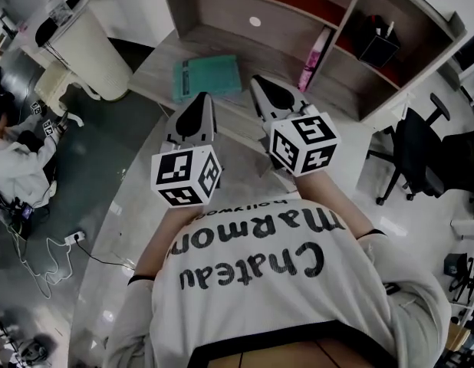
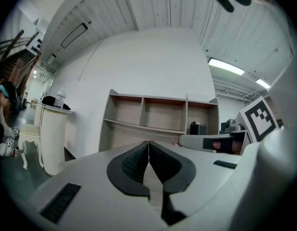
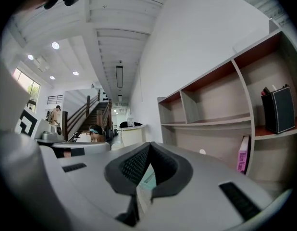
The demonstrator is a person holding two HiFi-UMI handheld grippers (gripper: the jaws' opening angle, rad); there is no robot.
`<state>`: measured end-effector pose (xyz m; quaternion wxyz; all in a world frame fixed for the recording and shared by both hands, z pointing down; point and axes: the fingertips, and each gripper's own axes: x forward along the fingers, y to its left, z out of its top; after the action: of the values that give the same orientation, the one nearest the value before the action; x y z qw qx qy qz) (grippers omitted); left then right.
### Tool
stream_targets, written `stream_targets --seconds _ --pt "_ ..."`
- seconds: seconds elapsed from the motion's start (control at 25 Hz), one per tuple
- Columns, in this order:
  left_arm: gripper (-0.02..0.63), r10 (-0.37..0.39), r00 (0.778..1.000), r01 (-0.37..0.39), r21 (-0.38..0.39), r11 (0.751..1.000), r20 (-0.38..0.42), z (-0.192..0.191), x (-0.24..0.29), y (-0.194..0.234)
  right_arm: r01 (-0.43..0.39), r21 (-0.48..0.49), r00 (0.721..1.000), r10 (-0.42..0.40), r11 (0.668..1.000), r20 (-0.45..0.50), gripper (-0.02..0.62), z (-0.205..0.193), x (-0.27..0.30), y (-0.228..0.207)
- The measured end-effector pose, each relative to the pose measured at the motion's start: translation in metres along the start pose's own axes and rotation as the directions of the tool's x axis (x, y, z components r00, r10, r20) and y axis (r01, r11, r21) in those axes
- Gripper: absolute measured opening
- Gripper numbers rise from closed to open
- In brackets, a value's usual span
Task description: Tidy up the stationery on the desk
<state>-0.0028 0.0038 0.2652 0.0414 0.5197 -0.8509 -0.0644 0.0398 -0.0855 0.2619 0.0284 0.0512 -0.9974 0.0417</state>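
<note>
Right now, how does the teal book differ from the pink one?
Colour: the teal book is blue-green, while the pink book is bright pink.
Pose: the teal book lies flat with its cover up, while the pink book stands on edge.
Place: the teal book sits on the open desk in front of the shelf unit, while the pink book is tucked inside the unit, against a divider.
Both are books, and nothing is touching either.

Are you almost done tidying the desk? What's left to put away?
It has barely started. Looks done: the pink book stands upright under the shelf, and the black pen holder sits in a shelf compartment. In hand: nothing, as the left tool and right tool are both shut and empty. Left: the teal notebook lies flat on the desk.
</note>
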Motion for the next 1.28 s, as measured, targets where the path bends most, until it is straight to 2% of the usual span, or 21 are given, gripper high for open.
stream_targets --seconds 0.24,0.56,0.76,1.0,1.28 --pt "0.017 0.028 0.999 -0.028 -0.009 1.000 -0.018 -0.012 0.017 0.011 -0.033 0.016 0.999 0.034 0.999 -0.017 0.012 -0.011 0.021 -0.010" --pt "0.017 0.027 0.997 -0.031 -0.059 0.998 -0.067 -0.041 0.038 0.040 -0.013 0.075 0.996 0.020 0.997 -0.086 0.012 -0.048 0.044 -0.021" --pt "0.017 -0.024 0.989 0.015 -0.058 0.998 -0.147 -0.058 0.072 0.067 0.045 0.140 0.992 -0.028 0.989 -0.121 0.012 -0.066 0.081 -0.033" --pt "0.017 -0.065 0.979 0.054 -0.064 0.996 -0.192 -0.059 0.107 0.125 0.115 0.211 0.982 -0.080 0.971 -0.168 0.012 -0.084 0.136 -0.034" --pt "0.017 -0.123 0.959 0.114 -0.053 0.992 -0.256 -0.073 0.152 0.170 0.222 0.266 0.961 -0.165 0.938 -0.221 0.012 -0.107 0.177 -0.054"
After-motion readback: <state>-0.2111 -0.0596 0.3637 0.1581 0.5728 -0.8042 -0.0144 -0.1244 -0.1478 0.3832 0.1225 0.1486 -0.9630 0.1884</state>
